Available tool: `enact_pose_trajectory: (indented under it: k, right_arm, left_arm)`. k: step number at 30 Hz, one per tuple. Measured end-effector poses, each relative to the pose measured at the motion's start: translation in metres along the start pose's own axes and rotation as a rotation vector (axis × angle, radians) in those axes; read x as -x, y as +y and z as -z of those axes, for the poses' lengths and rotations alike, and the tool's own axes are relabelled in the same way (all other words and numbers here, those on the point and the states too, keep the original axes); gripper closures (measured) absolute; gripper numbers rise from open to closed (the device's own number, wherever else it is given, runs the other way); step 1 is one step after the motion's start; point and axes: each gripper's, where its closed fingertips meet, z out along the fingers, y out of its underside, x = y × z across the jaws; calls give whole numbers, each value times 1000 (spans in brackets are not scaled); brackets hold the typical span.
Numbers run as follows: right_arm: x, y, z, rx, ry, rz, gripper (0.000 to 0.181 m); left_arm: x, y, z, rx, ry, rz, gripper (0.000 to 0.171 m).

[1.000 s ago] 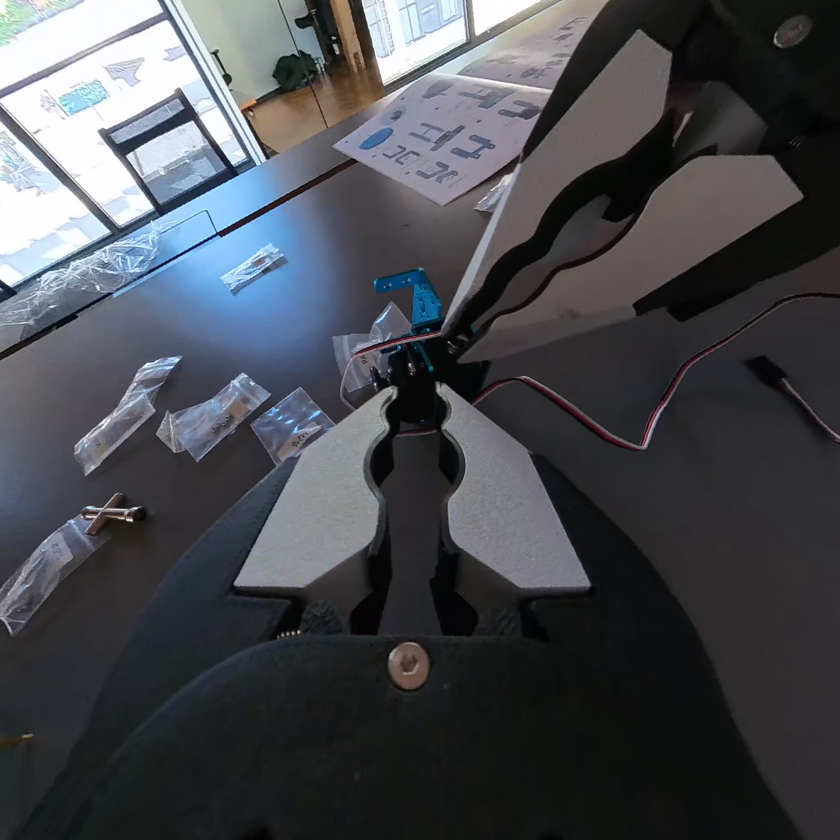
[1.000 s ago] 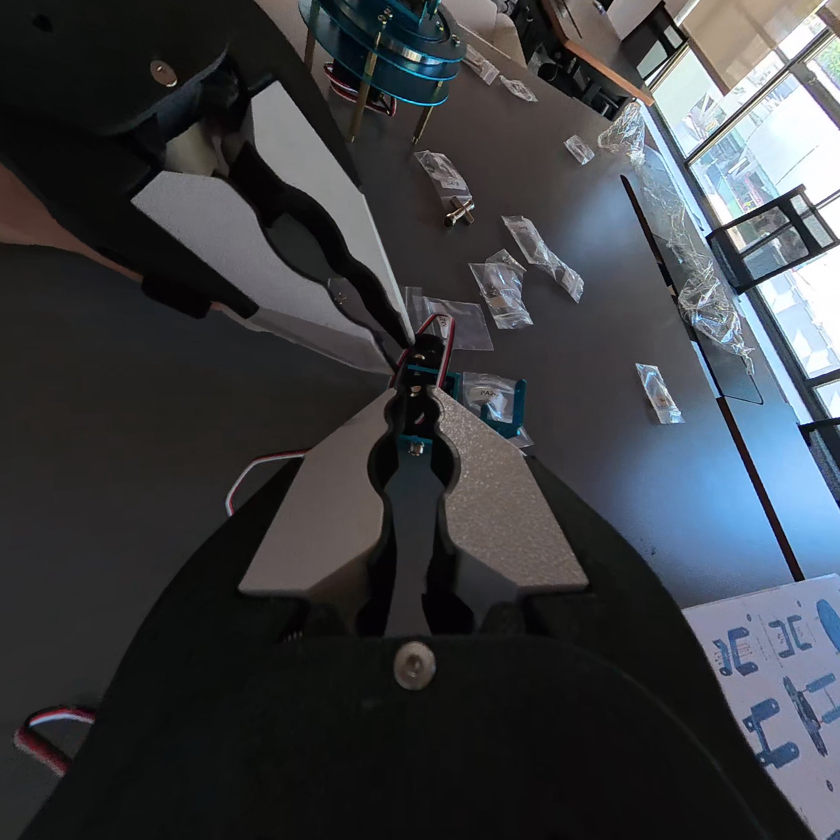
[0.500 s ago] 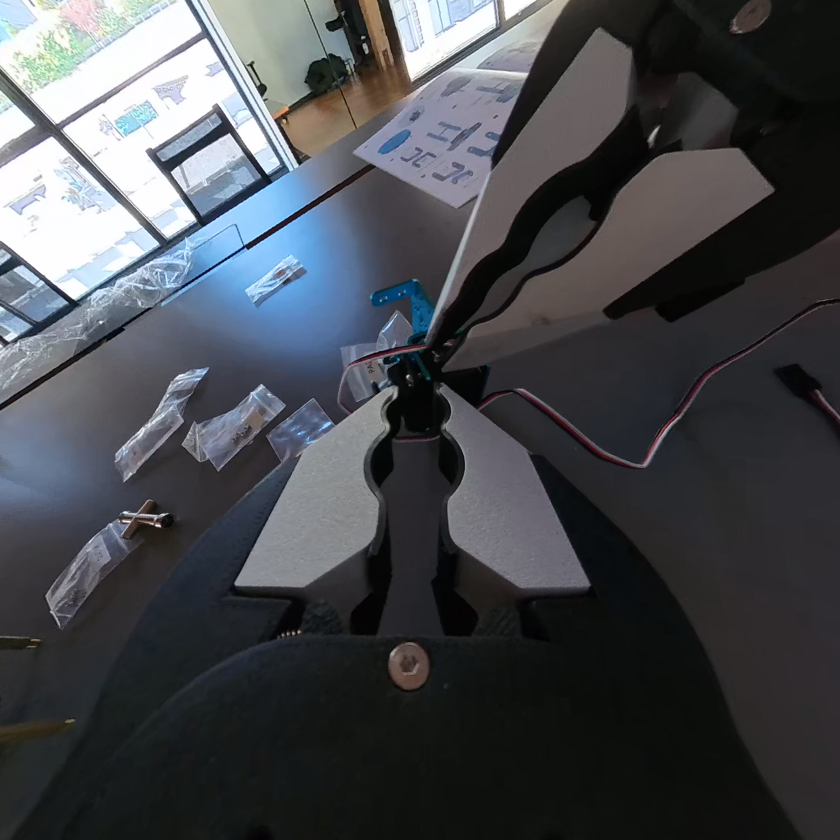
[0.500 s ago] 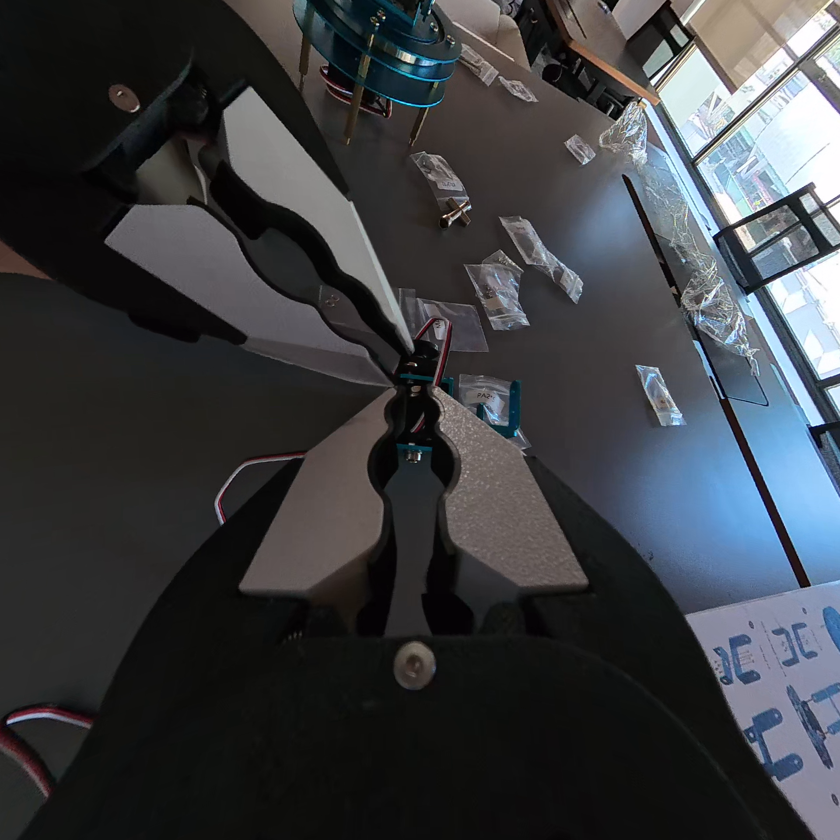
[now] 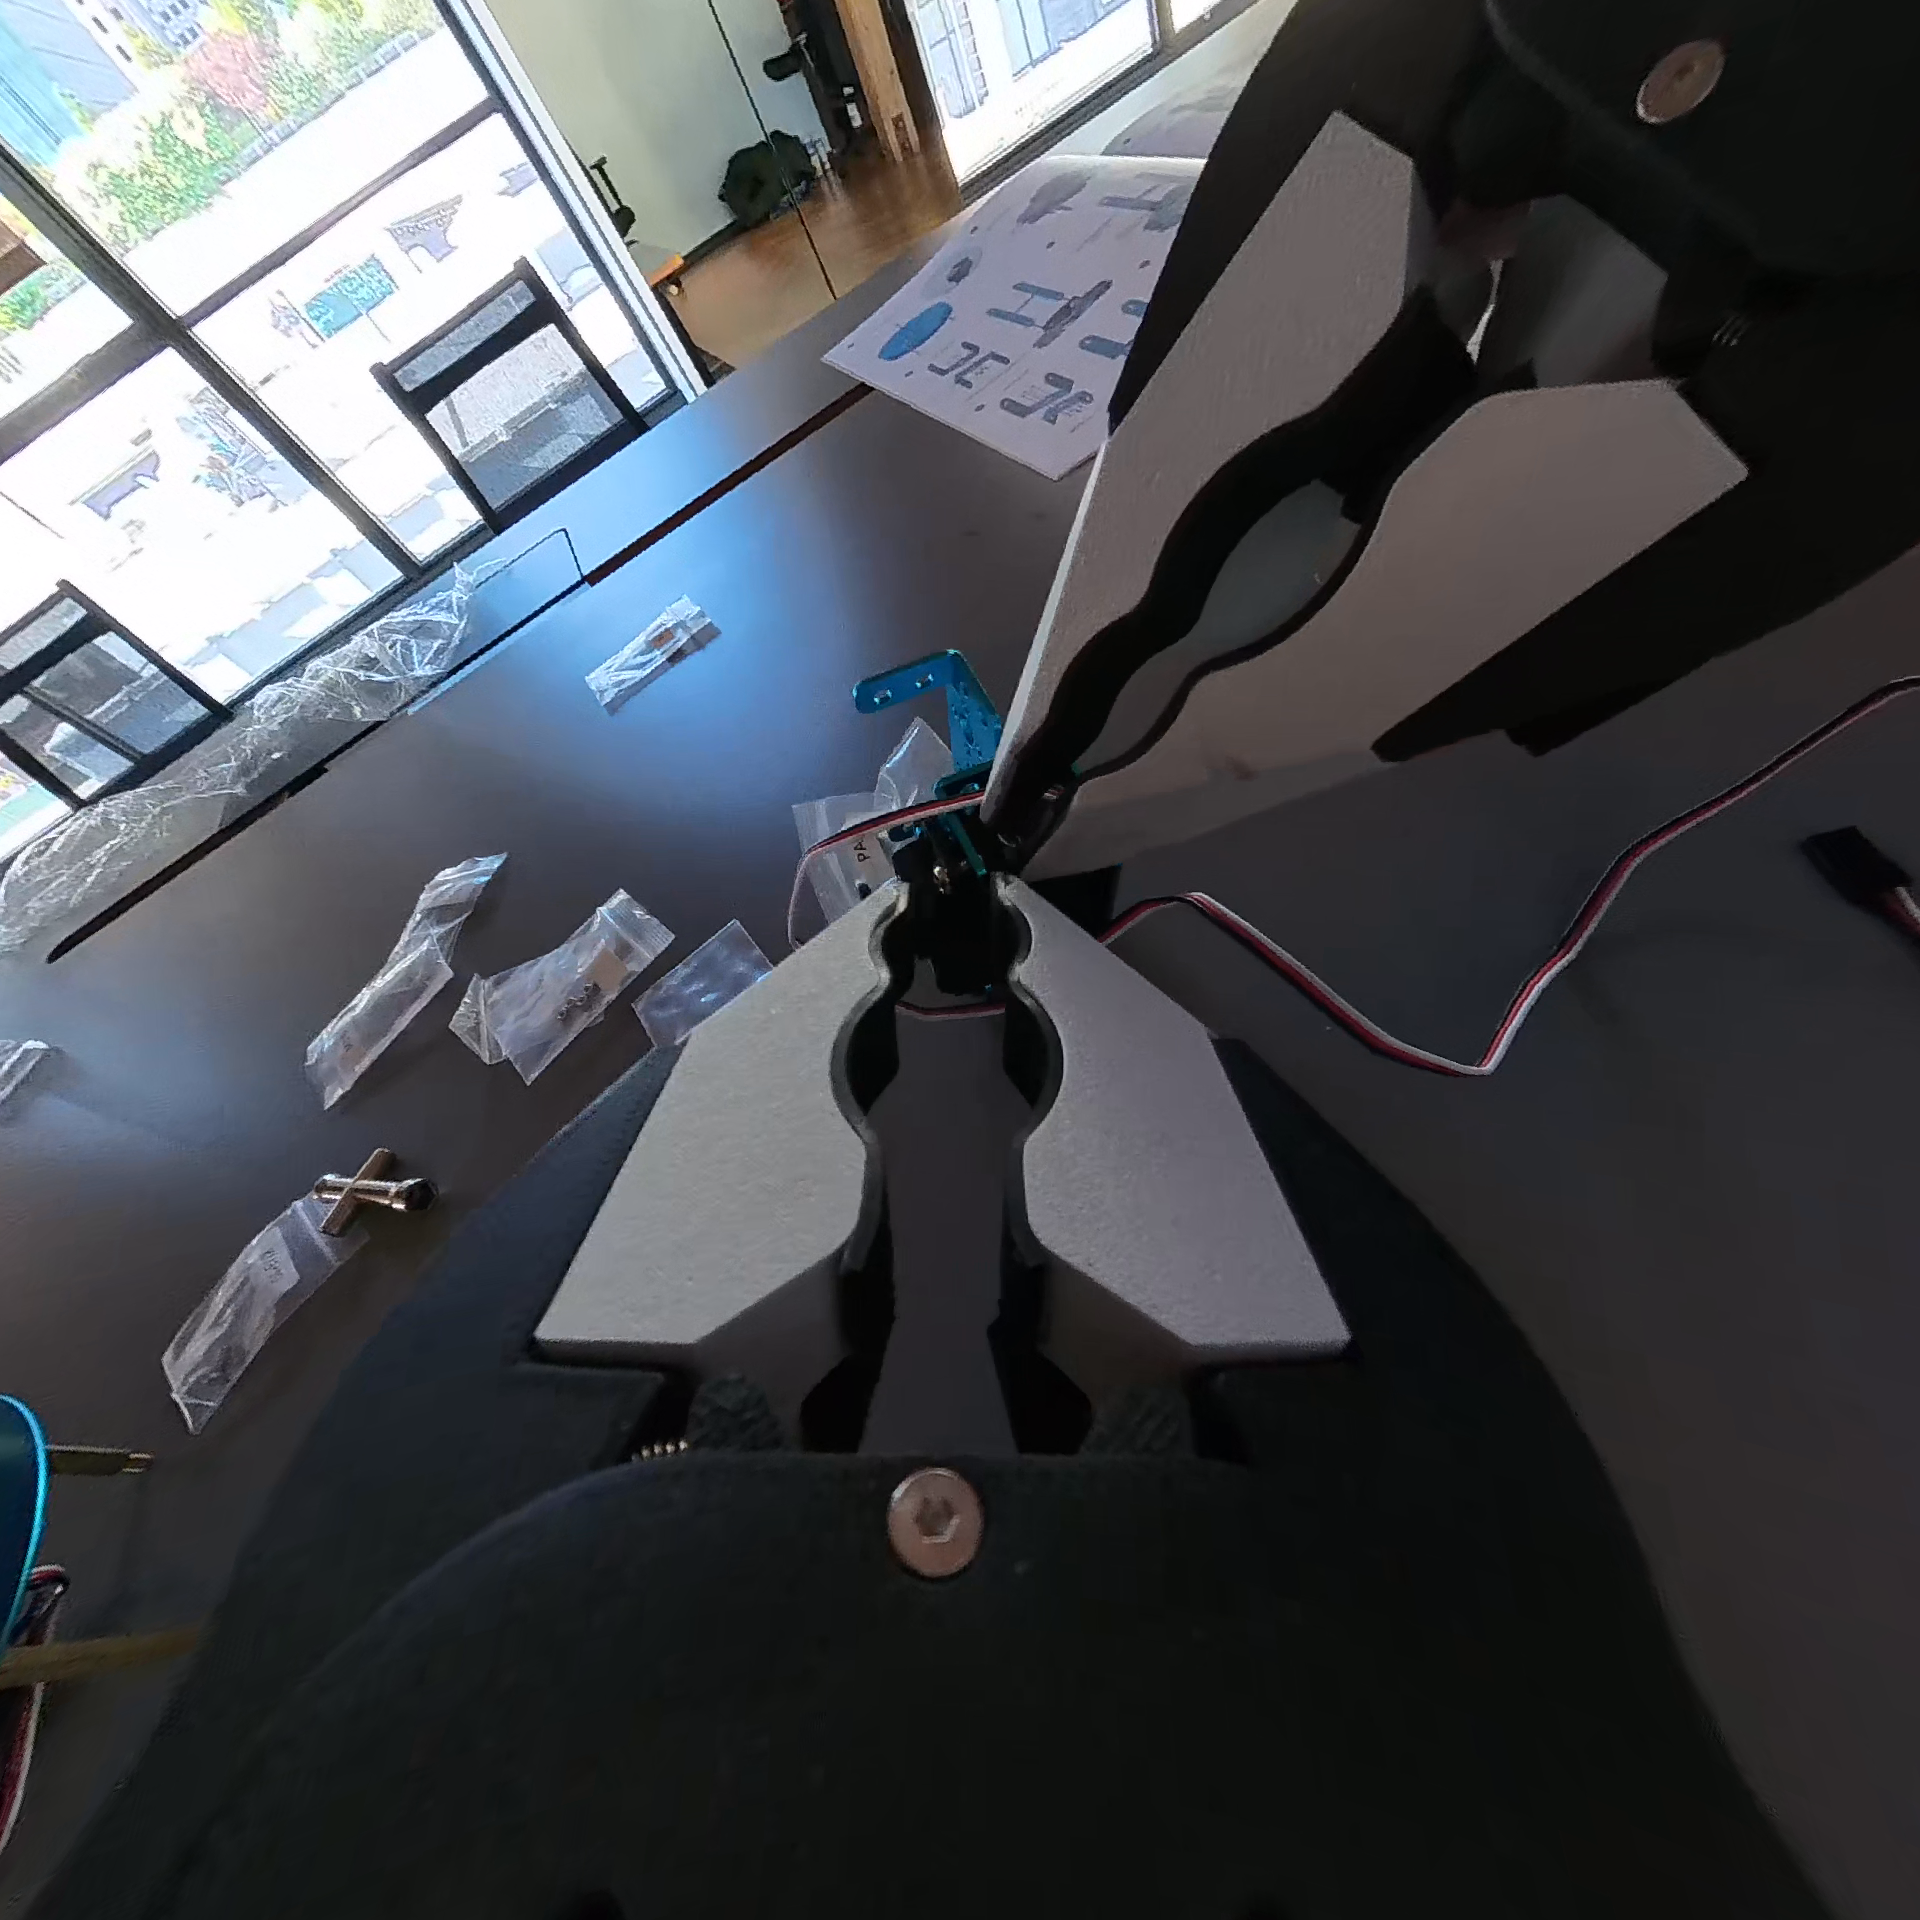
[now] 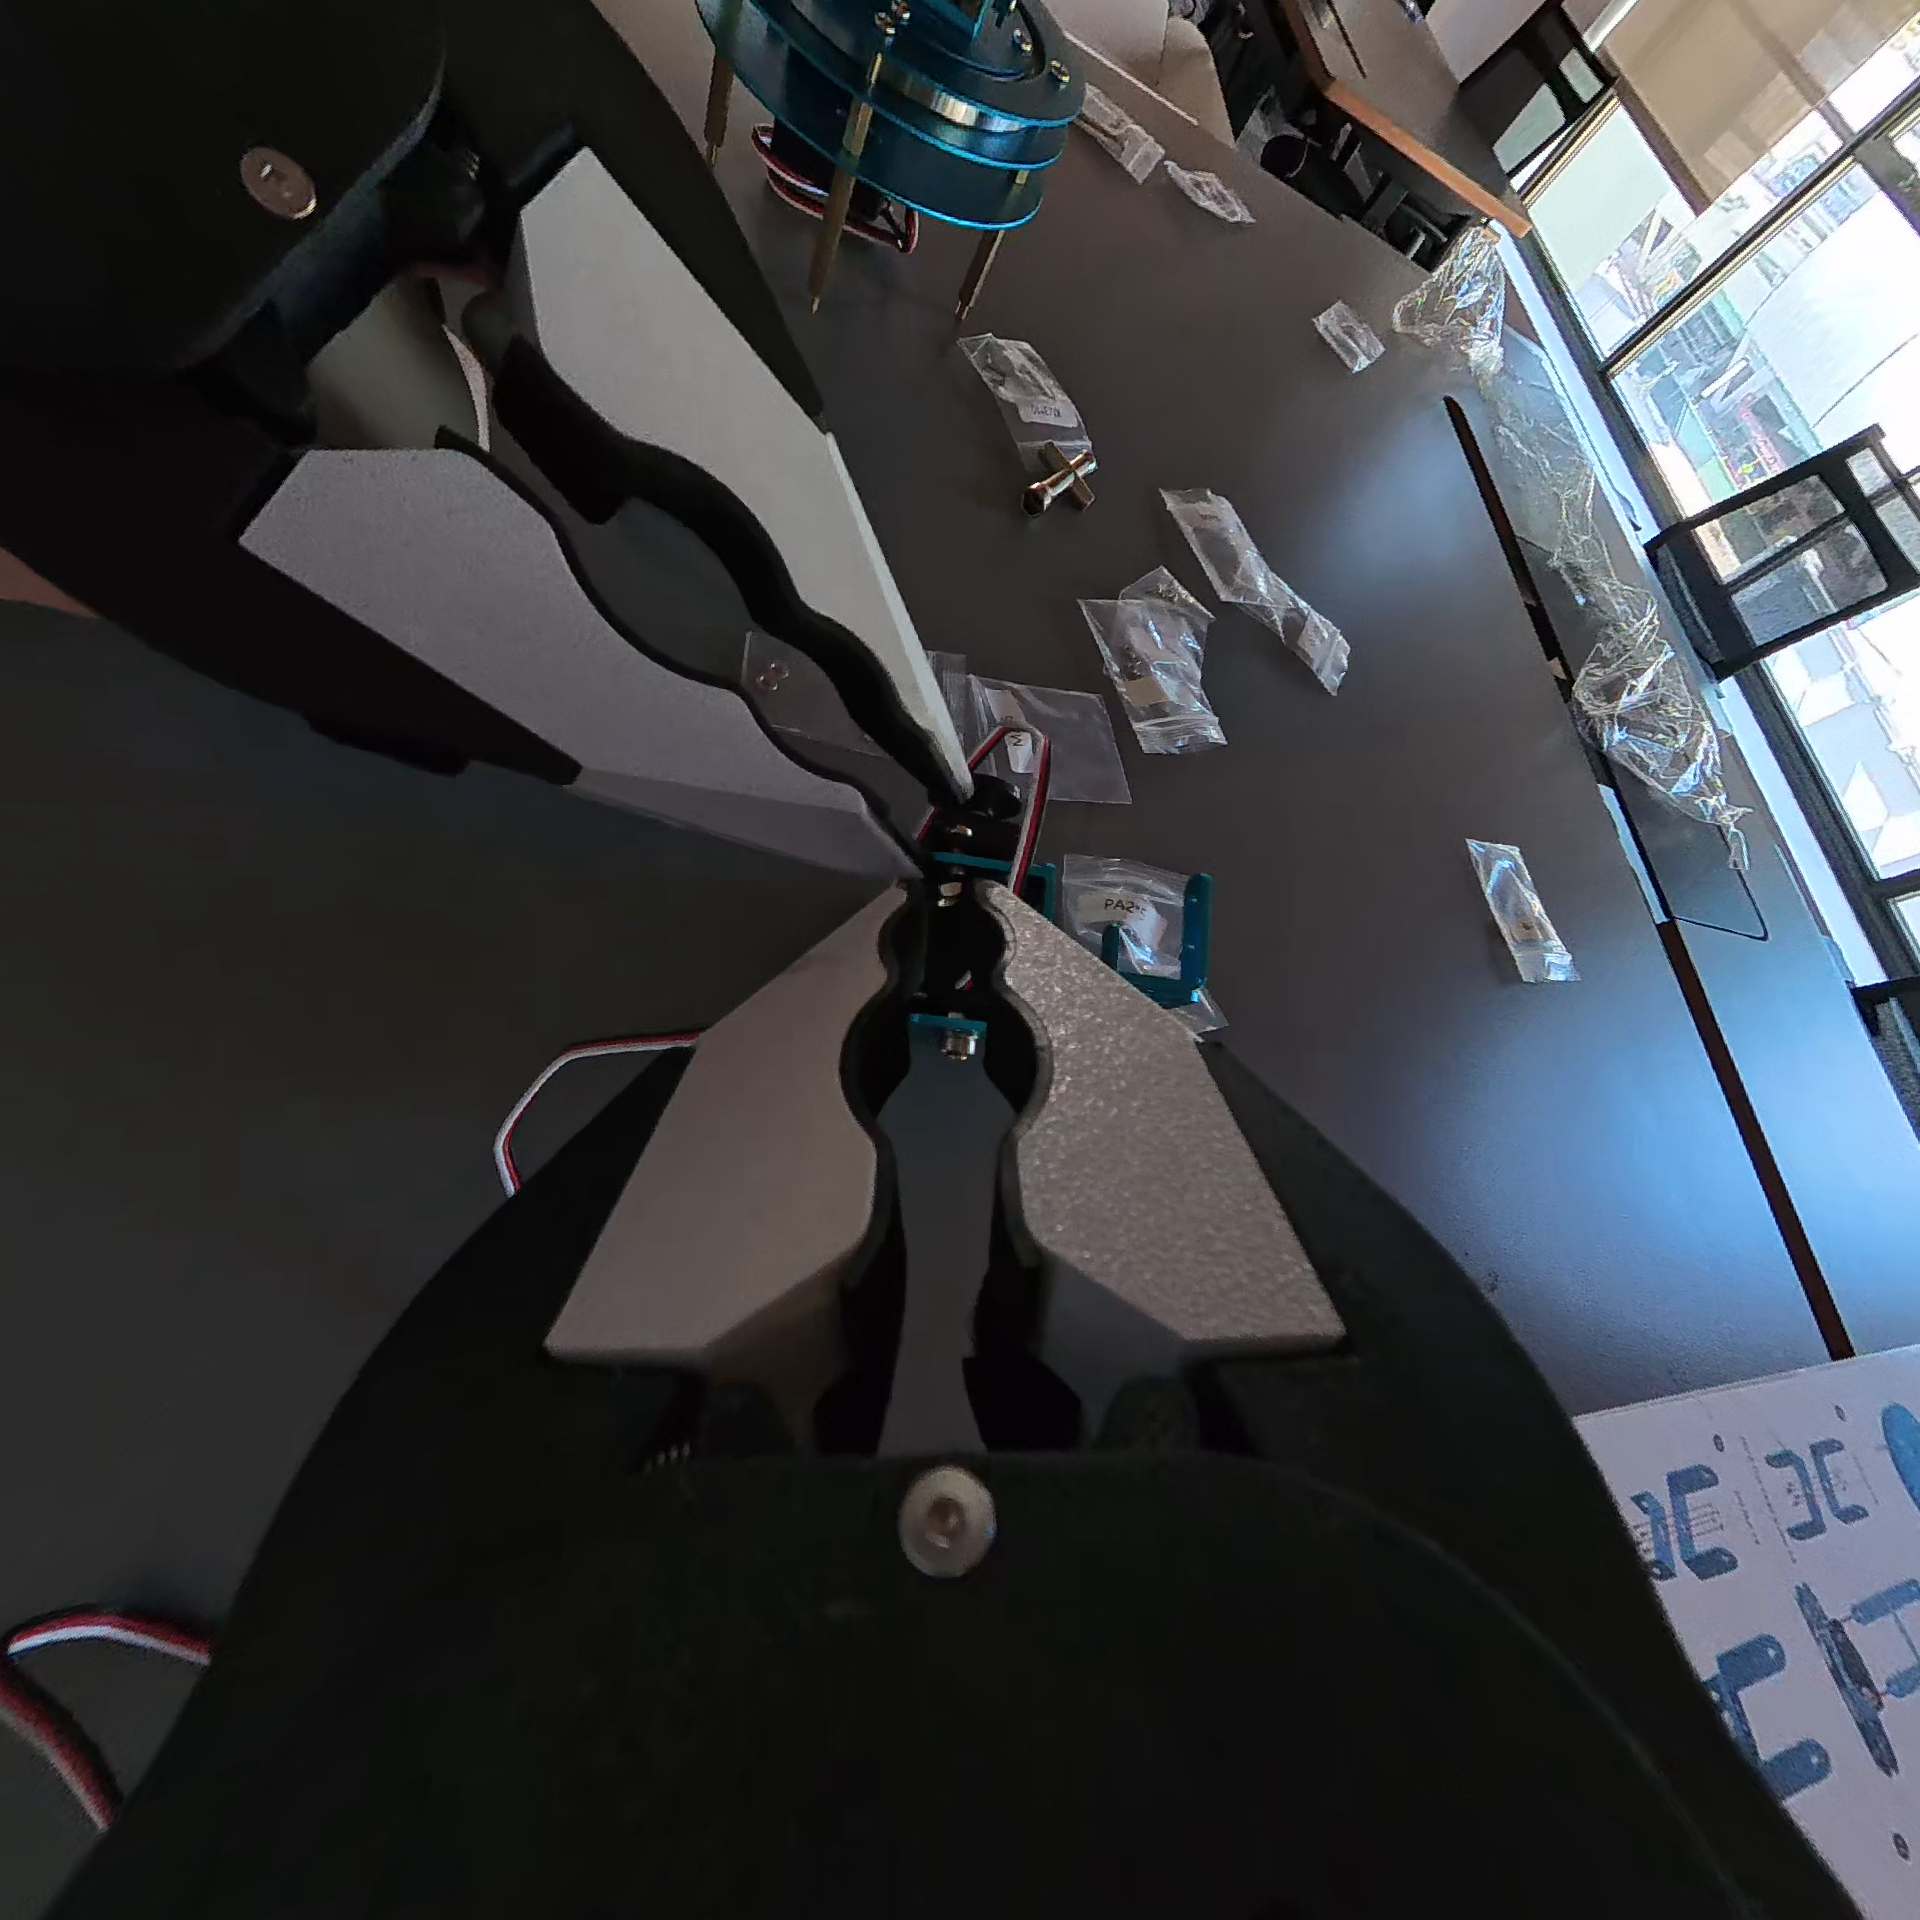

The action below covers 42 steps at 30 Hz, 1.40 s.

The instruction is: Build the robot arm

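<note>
My left gripper [image 5: 951,894] is shut on a small black servo with a blue bracket [image 5: 961,847], held just above the dark table [image 5: 1558,1351]. My right gripper [image 6: 940,904] is shut on the same assembly from the opposite side, with a blue tab and screw [image 6: 948,1039] between its fingers. The two grippers meet tip to tip: the right one [image 5: 1023,821] shows in the left wrist view, and the left one [image 6: 935,821] in the right wrist view. The servo's red, white and black wire [image 5: 1455,1060] trails across the table. A loose blue U-bracket [image 6: 1174,956] lies just beyond.
Several small clear parts bags [image 5: 561,997] and a metal cross wrench [image 5: 369,1190] lie to the left. A blue round base on brass standoffs [image 6: 914,104] stands further off. A printed sheet [image 5: 997,353] lies at the table's edge. A black plug [image 5: 1860,883] lies at the right. Left and right tips are no more than a few centimetres apart. The black plug [image 5: 1860,883] is about 15 centimetres from both grippers' fingertips.
Both grippers stay shut on the servo assembly. The left wrist view has swung a little, so the bags and wrench sit further right and the blue base's edge has come into view.
</note>
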Motion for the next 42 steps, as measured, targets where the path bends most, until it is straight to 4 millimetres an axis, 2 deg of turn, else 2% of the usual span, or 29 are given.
enact_pose_trajectory:
  k: [29, 42]
  right_arm:
    - [-2, 3, -6, -25, 5, -3, 175]
    - [-5, 2, -5, -107, 43, -74, 175]
  left_arm:
    - [-2, -3, -4, -17, 102, 107, 162]
    - [-7, -4, 0, -34, 284, 318, 162]
